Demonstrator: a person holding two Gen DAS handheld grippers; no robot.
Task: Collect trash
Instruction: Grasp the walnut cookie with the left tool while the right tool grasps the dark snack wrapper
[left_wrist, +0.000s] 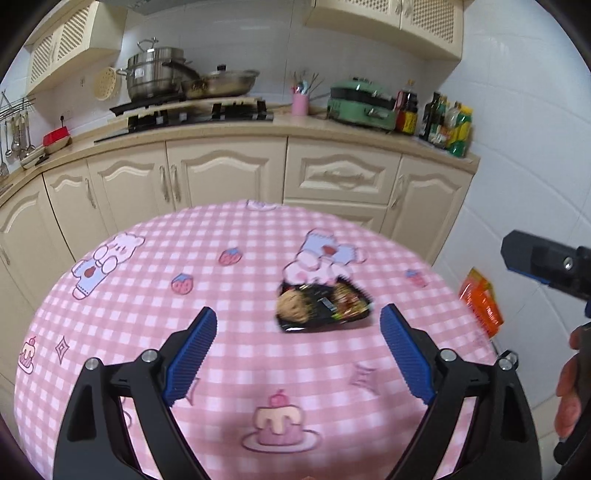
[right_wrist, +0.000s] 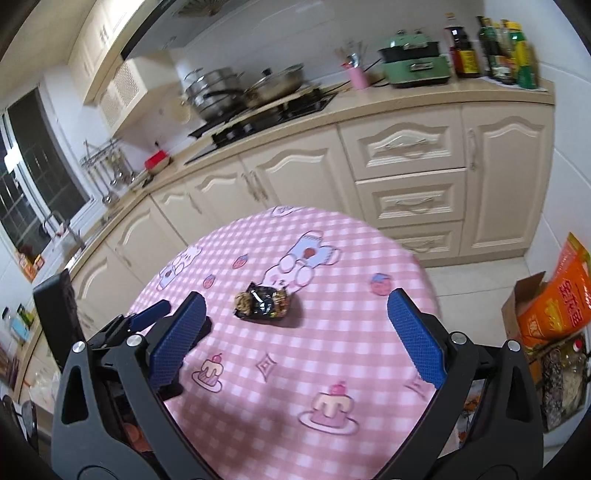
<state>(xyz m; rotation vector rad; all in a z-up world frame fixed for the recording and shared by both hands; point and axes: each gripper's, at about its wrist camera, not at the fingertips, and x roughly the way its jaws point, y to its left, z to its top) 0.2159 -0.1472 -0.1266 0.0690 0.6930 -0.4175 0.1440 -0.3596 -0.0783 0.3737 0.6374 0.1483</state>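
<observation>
Both claws hover wide apart and hold nothing: the left gripper (left_wrist: 298, 314) and the right gripper (right_wrist: 295, 299) each frame a black snack wrapper (left_wrist: 323, 305) lying alone near the middle of a round table (right_wrist: 332, 369). Its printed film looks crinkled, glossy and very light, so it will likely crush easily and slide if nudged. A pinch across a raised, crumpled edge seems the safest hold. Beneath it lies a soft pink checked tablecloth (left_wrist: 221, 295) with bears, strawberries and cakes, which may bunch under the fingers. Beyond stand cream kitchen cabinets (left_wrist: 221, 173), a stove with steel pots (left_wrist: 155, 74) and bottles (right_wrist: 495, 48). An orange bag (right_wrist: 557, 295) sits on the floor to the right.
</observation>
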